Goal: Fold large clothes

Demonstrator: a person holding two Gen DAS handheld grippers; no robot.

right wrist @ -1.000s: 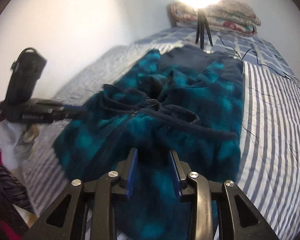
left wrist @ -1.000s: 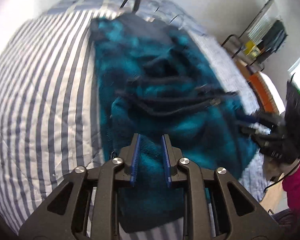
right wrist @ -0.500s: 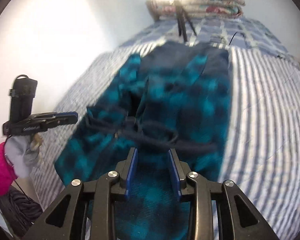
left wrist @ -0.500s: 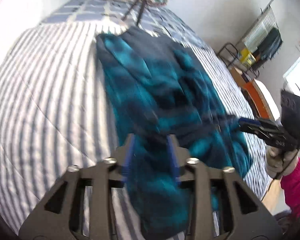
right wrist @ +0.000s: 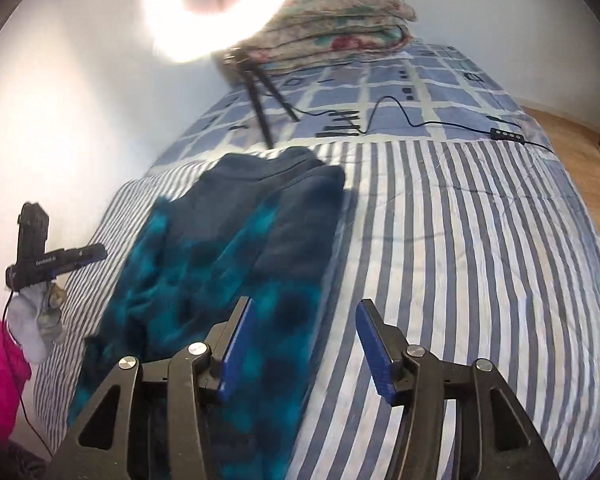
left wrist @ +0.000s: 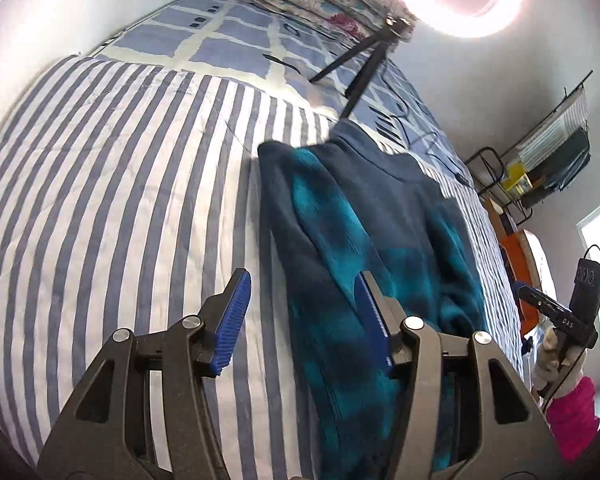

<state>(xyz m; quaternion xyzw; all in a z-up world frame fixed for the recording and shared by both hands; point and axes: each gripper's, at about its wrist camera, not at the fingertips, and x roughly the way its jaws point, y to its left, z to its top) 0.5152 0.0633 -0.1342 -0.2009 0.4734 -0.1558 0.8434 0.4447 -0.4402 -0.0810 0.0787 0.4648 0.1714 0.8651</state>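
- Two grippers, both with jaws opening and nothing between them: my left gripper, my right gripper.
- The teal-and-navy fleece garment lies folded lengthwise on the blue-and-white striped quilt, its long axis running near to far.
- It sits right of my left gripper and left of my right gripper; I judge both equally near.

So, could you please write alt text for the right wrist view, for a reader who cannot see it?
A teal and navy fleece garment lies folded lengthwise on a blue and white striped quilt. The right hand-held gripper, jaws opening and holding nothing, is above the garment's edge. Behind are a black tripod and a folded floral blanket.
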